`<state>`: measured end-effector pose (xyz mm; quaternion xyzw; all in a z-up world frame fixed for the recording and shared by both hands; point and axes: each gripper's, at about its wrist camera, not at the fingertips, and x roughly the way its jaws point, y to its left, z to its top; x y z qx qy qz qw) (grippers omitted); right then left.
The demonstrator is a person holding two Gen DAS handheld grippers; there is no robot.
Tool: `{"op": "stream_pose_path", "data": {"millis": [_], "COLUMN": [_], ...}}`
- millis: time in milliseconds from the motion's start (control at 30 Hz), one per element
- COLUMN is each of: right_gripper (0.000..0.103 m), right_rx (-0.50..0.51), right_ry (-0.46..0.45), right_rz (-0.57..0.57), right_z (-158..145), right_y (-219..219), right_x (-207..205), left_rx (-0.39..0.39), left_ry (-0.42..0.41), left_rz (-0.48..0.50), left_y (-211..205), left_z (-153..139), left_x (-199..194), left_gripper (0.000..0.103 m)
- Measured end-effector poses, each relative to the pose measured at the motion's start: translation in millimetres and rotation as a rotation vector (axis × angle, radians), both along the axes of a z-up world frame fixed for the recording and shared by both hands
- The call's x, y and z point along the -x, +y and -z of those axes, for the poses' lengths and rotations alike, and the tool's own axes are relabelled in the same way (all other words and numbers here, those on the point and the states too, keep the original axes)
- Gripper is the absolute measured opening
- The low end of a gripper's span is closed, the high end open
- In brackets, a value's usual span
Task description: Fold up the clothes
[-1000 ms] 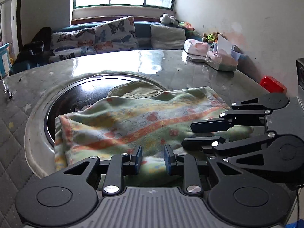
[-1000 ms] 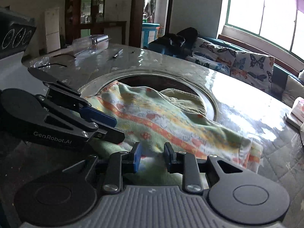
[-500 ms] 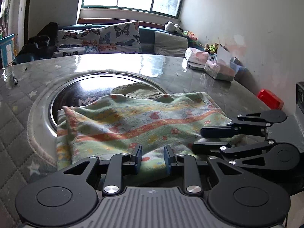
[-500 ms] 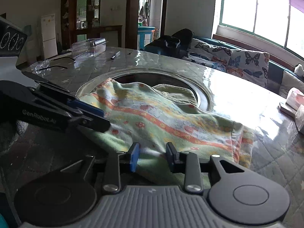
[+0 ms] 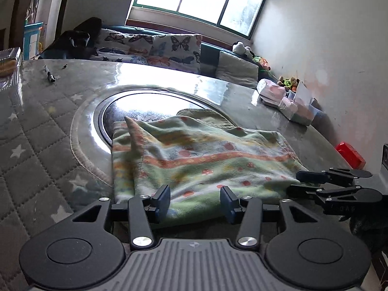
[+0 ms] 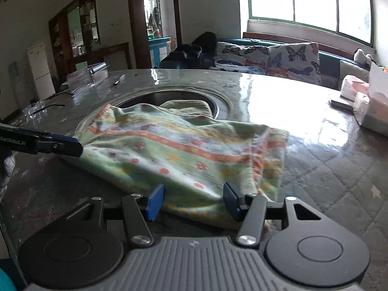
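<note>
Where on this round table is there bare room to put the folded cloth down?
The quilted table is bare on the left, between the patterned cloth and the pen. A bare glossy stretch lies beyond the round dark inset, toward the sofa. It is crowded at the far right, around the tissue packs, and at the plastic box.

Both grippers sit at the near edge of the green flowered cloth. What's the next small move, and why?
Probably draw both back clear of the green flowered cloth. The left gripper and right gripper have their jaws opening, pads apart with the near hem lying loose between them, and the cloth lies doubled over on the round grey table, so this fold looks released.
</note>
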<state>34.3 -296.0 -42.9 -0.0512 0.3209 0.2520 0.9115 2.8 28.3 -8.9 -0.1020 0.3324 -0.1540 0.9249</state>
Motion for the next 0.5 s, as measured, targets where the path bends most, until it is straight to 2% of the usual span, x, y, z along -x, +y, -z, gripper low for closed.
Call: {"op": "stream_pose_path", "data": {"millis": [267, 500], "right_gripper": [0.056, 0.059], "right_rx": [-0.029, -0.027], "right_ry": [0.017, -0.025], "right_rz": [0.015, -0.004], "right_z": [-15.1, -26.8], "right_y": [-6.0, 14.1], "right_x": [-5.7, -41.7], "left_rx": [-0.026, -0.046], "left_ry": [0.0, -0.023], "left_rz": [-0.045, -0.054], "left_y": [9.9, 2.9], "left_z": [-11.8, -24.5], "left_x": [-0.9, -33.3], "left_gripper": [0.05, 0.05]}}
